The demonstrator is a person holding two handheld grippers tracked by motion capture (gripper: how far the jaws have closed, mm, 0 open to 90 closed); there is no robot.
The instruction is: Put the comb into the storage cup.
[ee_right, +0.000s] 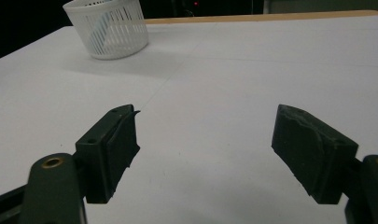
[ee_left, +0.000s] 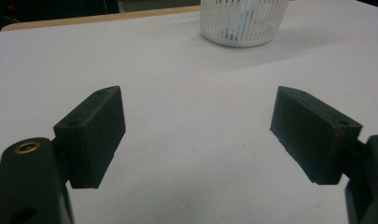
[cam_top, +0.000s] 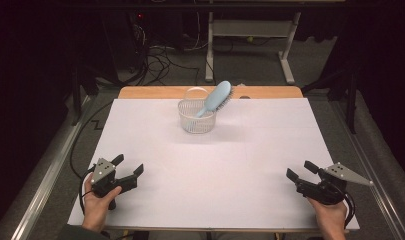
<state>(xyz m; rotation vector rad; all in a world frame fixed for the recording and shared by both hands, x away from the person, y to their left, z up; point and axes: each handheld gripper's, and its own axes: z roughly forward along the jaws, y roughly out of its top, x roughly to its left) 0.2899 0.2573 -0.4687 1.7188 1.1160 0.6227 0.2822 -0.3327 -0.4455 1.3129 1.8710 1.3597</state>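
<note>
A light-blue hairbrush point(cam_top: 216, 98) is being propped handle-down in a white slotted basket point(cam_top: 195, 123) at the far middle of the white-covered table point(cam_top: 240, 165), its bristled head leaning out over the rim toward the back right. The basket is being seen again in the left gripper view point(ee_left: 242, 23) and the right gripper view point(ee_right: 109, 30), with a strip of blue showing through the slots. Both tools are being held well apart from it at the near edge: the left gripper point(cam_top: 127, 171) and the right gripper point(cam_top: 300, 171) are each being kept with jaws spread wide and nothing between them. The risk, as judged from here, is being posed by the top-heavy lean: the light basket is likely being left prone to tipping or sliding if the brush is pulled sideways rather than lifted along its handle. A grip on the rounded head alone may also be slipping, with the brush being dropped back or knocked onto the table.
</note>
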